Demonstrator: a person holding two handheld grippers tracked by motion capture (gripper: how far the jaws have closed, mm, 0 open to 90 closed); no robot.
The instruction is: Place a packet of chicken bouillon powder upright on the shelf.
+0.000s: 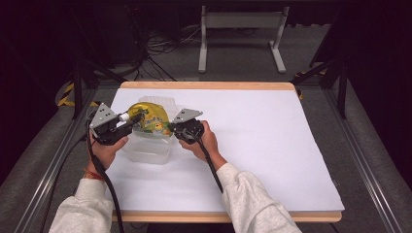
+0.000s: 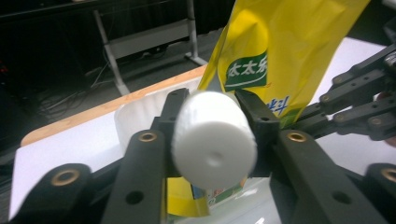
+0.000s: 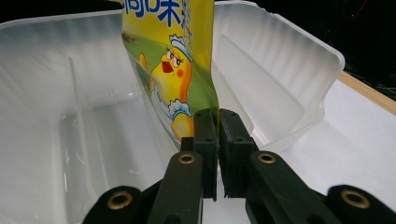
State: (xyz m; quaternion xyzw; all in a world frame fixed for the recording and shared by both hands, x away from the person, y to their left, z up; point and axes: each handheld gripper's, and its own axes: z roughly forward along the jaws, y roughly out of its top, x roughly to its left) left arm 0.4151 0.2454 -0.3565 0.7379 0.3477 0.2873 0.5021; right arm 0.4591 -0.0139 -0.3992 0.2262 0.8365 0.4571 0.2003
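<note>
Left gripper (image 2: 212, 135): jaws set either side of a white screw cap (image 2: 214, 140), close against it, whether pressing or just slack cannot be told. Beyond the cap, a yellow spout pouch (image 2: 280, 51), rising up and away to the right of the jaws. On the pouch, a green label with white Chinese characters reading 太太乐; below it, blue characters partly hidden behind the right jaw.

Right gripper (image 3: 218, 154): jaws pinched together on the lower edge of the same pouch (image 3: 175, 70). Just above the pads, a cartoon yellow chick in a white bonnet and apron; higher up, large blue characters cut off by the frame edge, unreadable.

Around and under the pouch, a clear plastic tub (image 3: 280, 79), on white paper (image 1: 272, 145) over a wooden-edged table (image 1: 209, 86).
</note>
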